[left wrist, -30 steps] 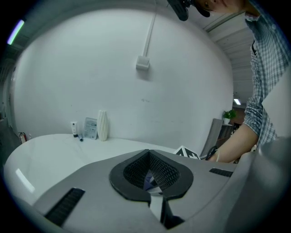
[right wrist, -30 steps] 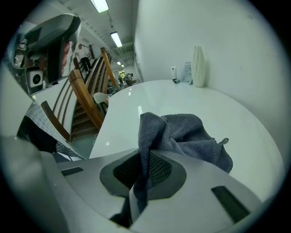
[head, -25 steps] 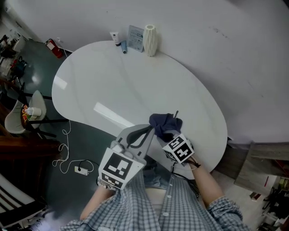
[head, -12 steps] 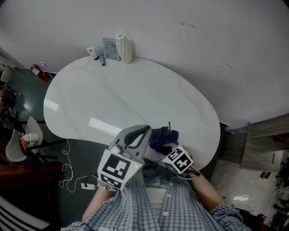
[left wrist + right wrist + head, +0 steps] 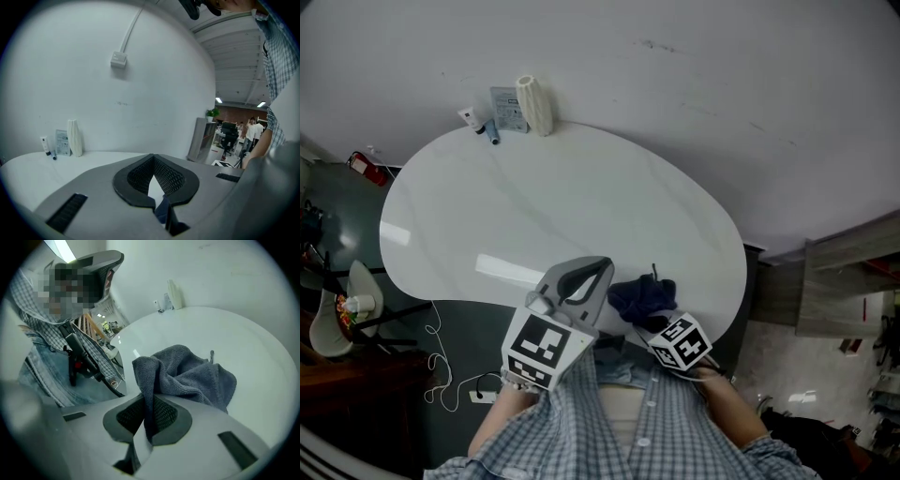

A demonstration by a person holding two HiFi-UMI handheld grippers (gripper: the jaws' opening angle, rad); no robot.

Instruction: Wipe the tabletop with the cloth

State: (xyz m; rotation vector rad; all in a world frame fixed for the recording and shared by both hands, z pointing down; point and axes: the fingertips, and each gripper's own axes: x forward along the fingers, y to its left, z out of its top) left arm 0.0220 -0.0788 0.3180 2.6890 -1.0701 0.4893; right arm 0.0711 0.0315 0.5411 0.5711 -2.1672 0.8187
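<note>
Step in hand, as I read it: start of a wipe pass. Right tool point(image 5: 147, 416) is clamped on a fold of the dark grey-blue cloth point(image 5: 643, 294). The rest of the cloth sits bunched on the white desk point(image 5: 581, 197), at its near-right edge just in front of the person. Left tool point(image 5: 153, 168) has its jaws pressed together w/ nothing between them. It hangs just beside the cloth, over the near edge, and doesn't seem to be touching it.

Next move prob. needs the right tool to press the bunch flat-ish onto the desk and drag it out across the bare top, away from the body. The cloth is wadded, so contact patch looks small; spreading it first would help. Far-left corner needs care b/c of the items there.

Count: 1 cloth, 2 tools, 1 desk. At the far edge by the wall: 1 white ribbed vase point(image 5: 535, 105), 1 flat packet point(image 5: 508, 109), 1 small tube point(image 5: 471, 116), 1 blue pen-like thing point(image 5: 492, 134).
</note>
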